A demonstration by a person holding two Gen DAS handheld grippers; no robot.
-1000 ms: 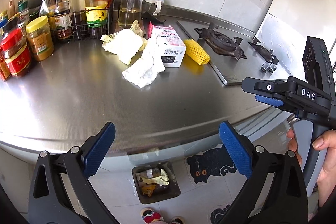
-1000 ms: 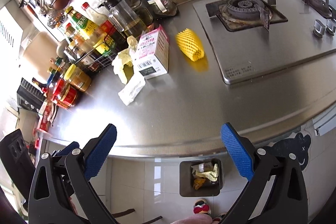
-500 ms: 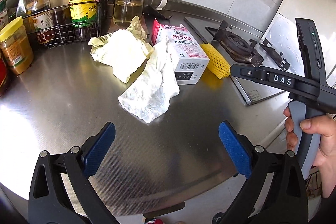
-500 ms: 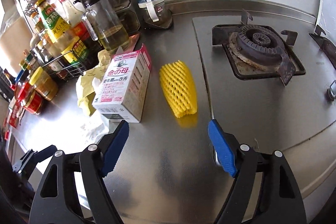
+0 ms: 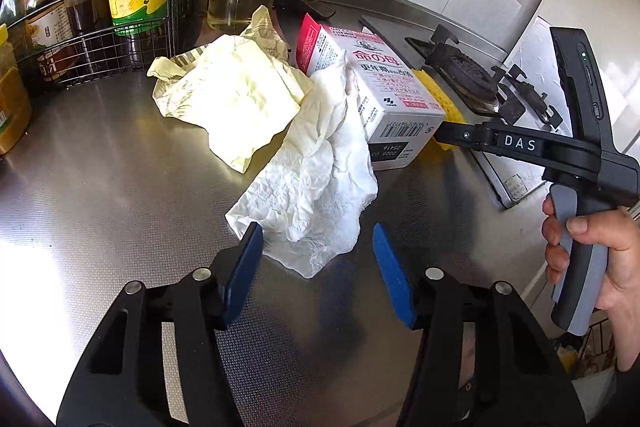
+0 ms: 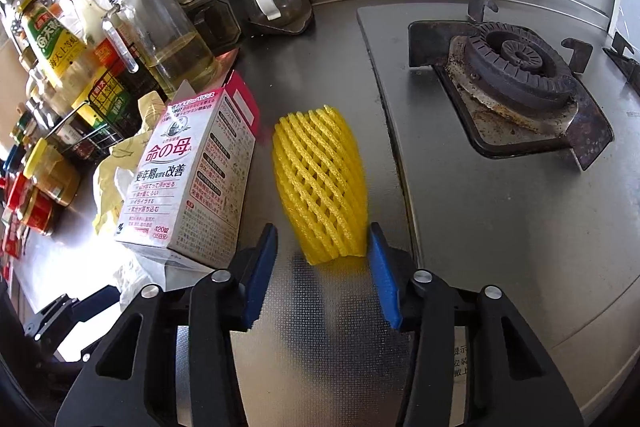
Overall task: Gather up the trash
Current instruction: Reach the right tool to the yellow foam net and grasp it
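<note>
Both grippers moved in: crumpled white tissue [image 5: 316, 183], yellow foam net [image 6: 322, 183].

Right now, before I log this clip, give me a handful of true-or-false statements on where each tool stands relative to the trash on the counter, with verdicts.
1. The left tool is open, its pads either side of the white paper towel. True.
2. The right tool is shut on the yellow foam fruit net. False: it is open, with the net's near end between the pads.
3. The pink and white medicine box lies to the left of the net. True.
4. The net lies on the gas burner. False: it lies on the steel counter beside the hob.
5. The paper towel leans against the box. True.
</note>
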